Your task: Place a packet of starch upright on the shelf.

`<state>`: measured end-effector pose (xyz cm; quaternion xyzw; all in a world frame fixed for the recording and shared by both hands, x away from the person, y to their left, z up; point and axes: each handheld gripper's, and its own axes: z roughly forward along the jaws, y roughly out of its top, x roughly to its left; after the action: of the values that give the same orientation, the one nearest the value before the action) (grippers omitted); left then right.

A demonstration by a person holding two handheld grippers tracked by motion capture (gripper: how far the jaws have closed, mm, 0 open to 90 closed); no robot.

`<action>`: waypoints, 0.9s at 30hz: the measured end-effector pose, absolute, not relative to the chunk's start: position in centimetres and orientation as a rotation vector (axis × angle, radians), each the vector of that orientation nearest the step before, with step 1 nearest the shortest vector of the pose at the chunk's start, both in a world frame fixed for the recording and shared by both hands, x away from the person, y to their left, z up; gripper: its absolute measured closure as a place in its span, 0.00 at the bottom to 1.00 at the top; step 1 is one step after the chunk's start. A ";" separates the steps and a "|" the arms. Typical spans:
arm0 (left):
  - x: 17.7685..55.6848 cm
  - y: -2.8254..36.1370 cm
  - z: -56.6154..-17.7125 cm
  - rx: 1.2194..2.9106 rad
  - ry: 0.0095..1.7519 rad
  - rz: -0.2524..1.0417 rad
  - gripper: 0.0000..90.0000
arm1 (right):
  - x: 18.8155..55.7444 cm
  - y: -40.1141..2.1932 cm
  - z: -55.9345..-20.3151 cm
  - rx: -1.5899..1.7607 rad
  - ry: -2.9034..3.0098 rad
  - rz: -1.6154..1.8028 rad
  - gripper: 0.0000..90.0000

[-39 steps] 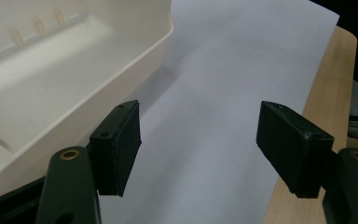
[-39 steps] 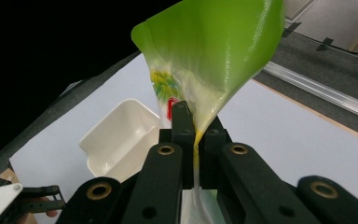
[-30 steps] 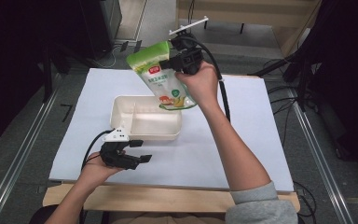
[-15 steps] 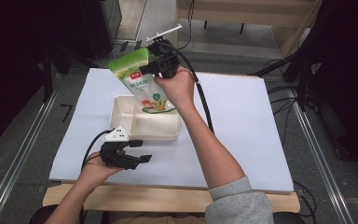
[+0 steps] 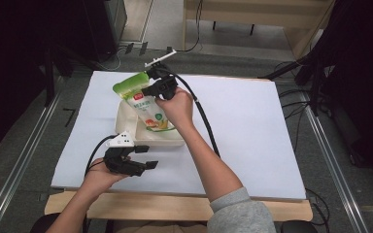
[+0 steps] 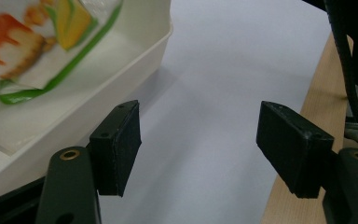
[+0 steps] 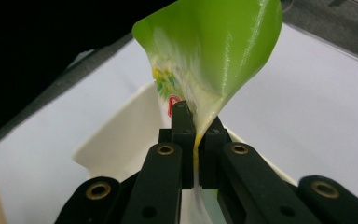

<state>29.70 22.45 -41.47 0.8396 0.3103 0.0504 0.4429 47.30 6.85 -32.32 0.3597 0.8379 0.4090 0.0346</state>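
A green and white snack bag (image 5: 143, 104) hangs over the cream plastic tray (image 5: 126, 121), its lower end down inside the tray. My right gripper (image 5: 156, 89) is shut on the bag's upper part. In the right gripper view the bag (image 7: 214, 56) is pinched flat between the two pads and fans out green above them, with the tray (image 7: 121, 140) beyond. My left gripper (image 5: 148, 165) rests open on the white table cover just in front of the tray. In the left gripper view its pads (image 6: 119, 147) stand wide apart, with the bag's printed end (image 6: 37, 42) in the tray (image 6: 135, 51) at the left.
A white sheet covers the table (image 5: 252, 126), with a wooden front edge (image 5: 175, 206). The right gripper's black cable (image 5: 201, 114) trails across the sheet. Metal rails (image 5: 24, 160) run along both sides, and dark equipment stands at the back left.
My right gripper has carried the bag down and to the left, from above the tray's far right corner into the tray. The left gripper has stayed put.
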 end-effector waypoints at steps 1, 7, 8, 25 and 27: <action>29.7 22.4 -41.5 2.083 0.769 0.126 0.35 | 47.4 6.3 -32.6 1.114 2.565 1.305 0.99; 29.7 22.4 -41.5 2.087 0.765 0.129 0.35 | 47.7 4.0 -33.2 1.122 2.540 1.333 0.98; 29.7 22.4 -41.5 2.090 0.766 0.128 0.35 | 47.8 3.7 -33.3 1.117 2.535 1.329 0.98; 29.8 22.4 -41.6 2.099 0.767 0.125 0.35 | 48.2 -2.0 -36.2 1.226 2.491 1.301 0.85; 29.8 22.4 -41.5 2.096 0.769 0.127 0.35 | 48.2 -2.0 -36.2 1.194 2.501 1.314 0.72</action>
<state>29.79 22.42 -41.55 0.8428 0.3092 0.0510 0.4375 48.22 -2.00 -36.18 0.3889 0.8149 0.4281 0.0375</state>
